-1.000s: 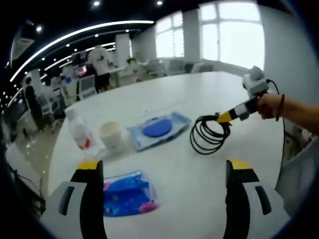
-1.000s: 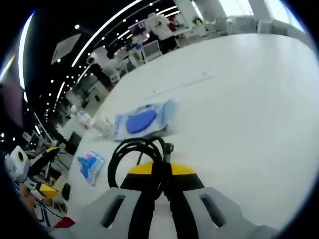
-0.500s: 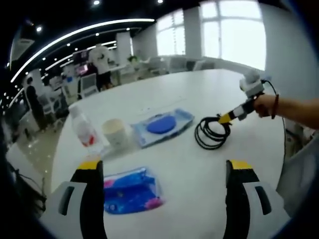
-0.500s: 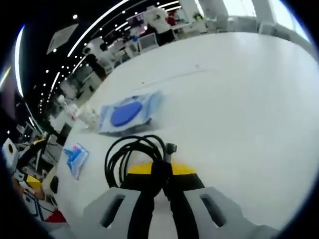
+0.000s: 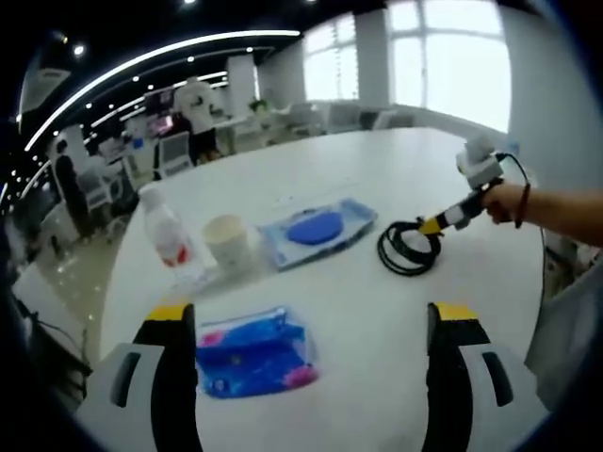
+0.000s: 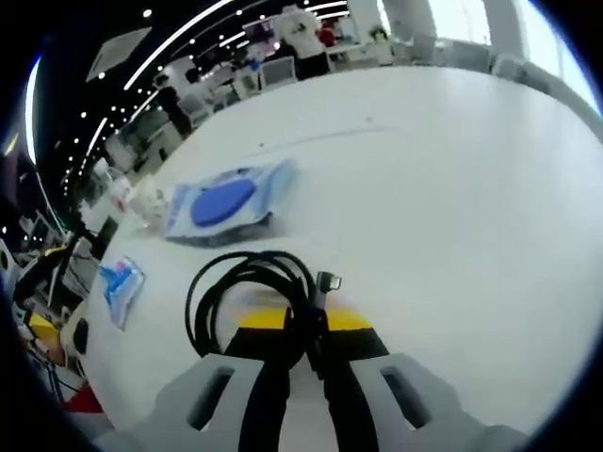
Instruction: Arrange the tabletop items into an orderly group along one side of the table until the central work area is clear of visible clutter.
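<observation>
On the white table [image 5: 377,311] my right gripper [image 6: 303,331] is shut on a coiled black cable [image 6: 247,292], which hangs just over the tabletop; the same cable [image 5: 410,247] and gripper [image 5: 441,221] appear at the right of the left gripper view. My left gripper [image 5: 311,330] stands open above the table's near edge, with a blue printed packet [image 5: 252,350] lying by its left jaw. Beyond it sit a clear bottle with a red label [image 5: 168,237], a pale cup [image 5: 230,241] and a flat clear pack holding a blue disc [image 5: 318,230].
The blue disc pack [image 6: 221,202] and the blue packet [image 6: 122,282] lie left of the cable in the right gripper view. A wide bare stretch of table [image 6: 452,198] spreads to the right. People and chairs [image 5: 193,113] stand beyond the far edge.
The right gripper has carried the cable a little farther from the blue disc pack and lower toward the table. The left view has shifted slightly; its items stay put.
</observation>
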Demonstrator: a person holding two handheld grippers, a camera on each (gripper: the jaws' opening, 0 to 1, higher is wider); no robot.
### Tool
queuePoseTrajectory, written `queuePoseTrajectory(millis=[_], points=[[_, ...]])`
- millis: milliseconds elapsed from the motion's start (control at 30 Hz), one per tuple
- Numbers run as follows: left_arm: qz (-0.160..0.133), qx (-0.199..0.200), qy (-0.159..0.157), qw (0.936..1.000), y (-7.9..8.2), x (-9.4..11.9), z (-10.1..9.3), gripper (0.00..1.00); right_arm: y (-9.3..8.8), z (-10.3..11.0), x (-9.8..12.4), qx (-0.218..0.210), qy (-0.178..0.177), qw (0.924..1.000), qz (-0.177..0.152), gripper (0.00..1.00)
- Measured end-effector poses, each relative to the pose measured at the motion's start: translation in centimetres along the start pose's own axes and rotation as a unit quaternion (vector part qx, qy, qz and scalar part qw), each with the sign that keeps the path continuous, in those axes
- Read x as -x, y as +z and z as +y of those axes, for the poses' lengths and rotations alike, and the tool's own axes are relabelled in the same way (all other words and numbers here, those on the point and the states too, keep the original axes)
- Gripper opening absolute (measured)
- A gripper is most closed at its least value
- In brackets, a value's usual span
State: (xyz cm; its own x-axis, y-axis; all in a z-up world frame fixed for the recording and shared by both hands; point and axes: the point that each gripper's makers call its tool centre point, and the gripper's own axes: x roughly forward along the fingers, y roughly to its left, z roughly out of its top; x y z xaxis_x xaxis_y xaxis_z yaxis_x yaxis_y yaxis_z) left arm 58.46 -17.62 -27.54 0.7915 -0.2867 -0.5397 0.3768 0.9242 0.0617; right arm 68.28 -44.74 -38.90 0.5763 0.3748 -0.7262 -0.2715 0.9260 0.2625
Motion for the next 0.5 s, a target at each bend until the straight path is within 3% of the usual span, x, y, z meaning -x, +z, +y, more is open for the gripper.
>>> queuePoseTrajectory(millis=[300, 500], points=[[-0.005, 0.002, -0.002, 1.0000, 0.3, 0.1, 0.1, 0.99, -0.1, -0.5, -0.4, 0.015, -0.024, 0.9996, -0.001, 0.15], [-0.005, 0.002, 0.003, 1.0000, 0.3, 0.2, 0.4, 0.99, 1.1, -0.5, 0.5, 0.004, -0.033, 0.9990, -0.028, 0.39]])
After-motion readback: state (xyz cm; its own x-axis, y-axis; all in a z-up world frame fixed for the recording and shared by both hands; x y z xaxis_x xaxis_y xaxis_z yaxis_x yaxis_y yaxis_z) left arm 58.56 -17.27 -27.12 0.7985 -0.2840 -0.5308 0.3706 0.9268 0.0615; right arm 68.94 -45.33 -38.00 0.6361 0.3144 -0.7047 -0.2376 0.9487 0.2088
